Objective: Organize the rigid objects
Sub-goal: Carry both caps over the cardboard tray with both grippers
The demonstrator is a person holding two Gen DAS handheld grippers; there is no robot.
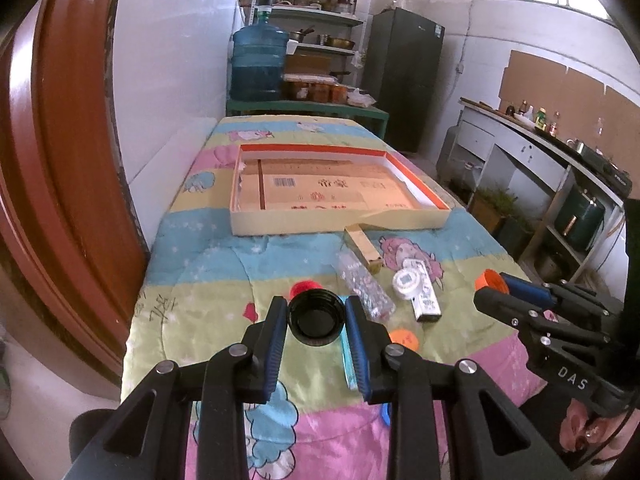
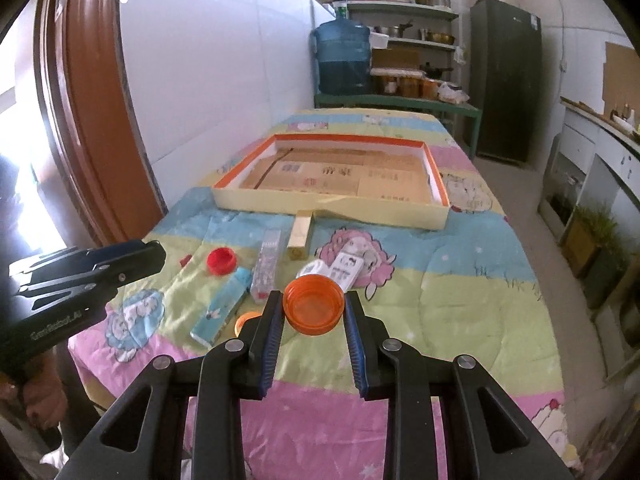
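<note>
Tray [image 1: 336, 222] far, nothing in it; we hold black cap [image 1: 316, 318] in left gripper [image 1: 316, 320], orange cap [image 2: 313, 304] in right gripper [image 2: 313, 310]; red cap [image 2: 221, 260], boxes unsorted.

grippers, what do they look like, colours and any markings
Both are black scissor-linkage tools with silver pivot pins. The left gripper and the right gripper have ribbed blue pads on the fingers. White lettering marks each body; one reads DAS.

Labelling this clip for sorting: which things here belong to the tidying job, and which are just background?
Job: black cap in left tool; orange cap in right tool; red cap; gold box; tray.
Background: water jug; fridge; shelves.
</note>
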